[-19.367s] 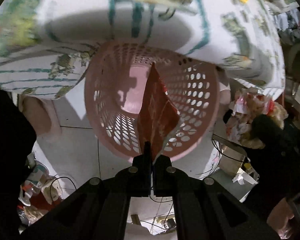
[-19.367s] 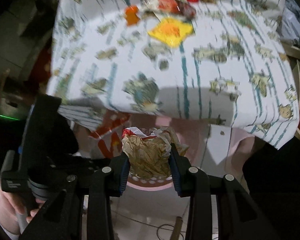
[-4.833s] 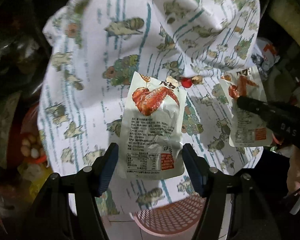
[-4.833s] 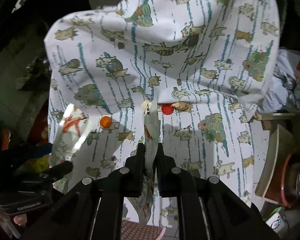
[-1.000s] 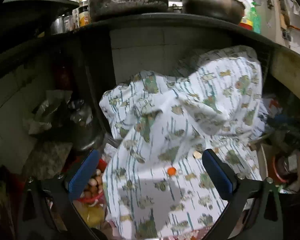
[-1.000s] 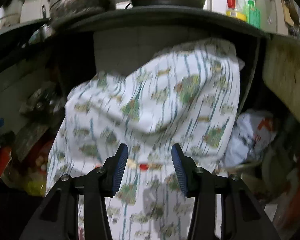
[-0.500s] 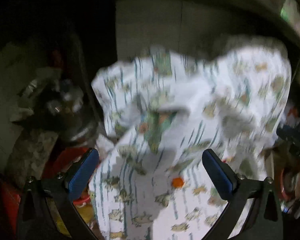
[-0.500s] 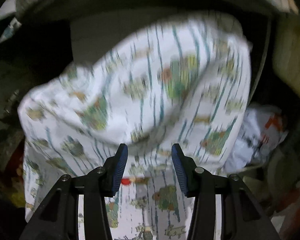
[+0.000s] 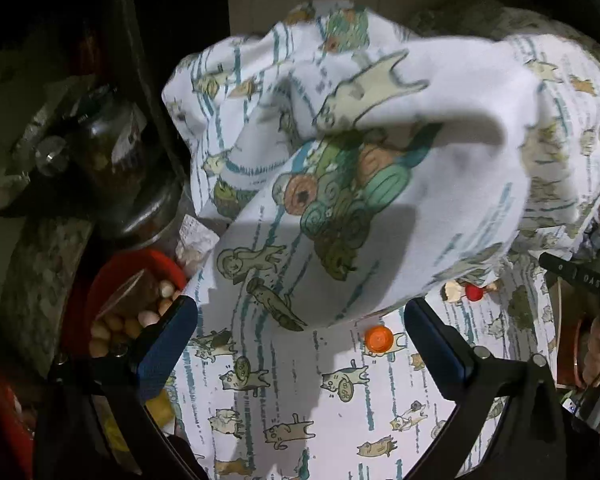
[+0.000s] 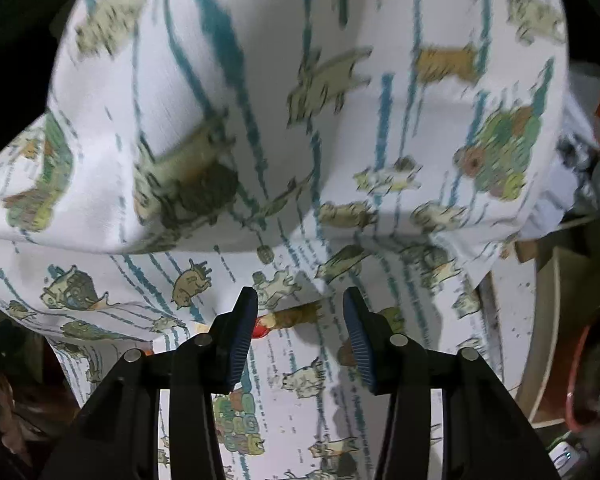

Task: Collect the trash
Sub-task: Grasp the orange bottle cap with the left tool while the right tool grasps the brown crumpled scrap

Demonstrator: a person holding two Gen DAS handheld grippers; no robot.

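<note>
Hovering above a counter (image 9: 340, 420) draped in a white cloth (image 9: 440, 184) printed with cats and teal stripes, the left claw (image 9: 300, 336) stands spread wide with nothing between its blue pads. An orange bottle cap (image 9: 378, 339) lies on the cloth just inside its right finger, and beyond that a red cap (image 9: 473, 292) sits touching a pale scrap (image 9: 451, 290), under the overhang of a bunched fold of the cloth. To the left, off the cloth, a red bowl (image 9: 112, 280) holds small pale round things beside a dark glass jar (image 9: 112, 148). The right claw (image 10: 300, 320) is released, jaws partway apart and gripping nothing; in its view the red cap (image 10: 260, 330) shows just beside its left finger, next to a brownish scrap (image 10: 300, 314) at the fold's edge. The other tool (image 9: 580, 280) and a hand (image 9: 596, 352) show at the left view's right rim.
</note>
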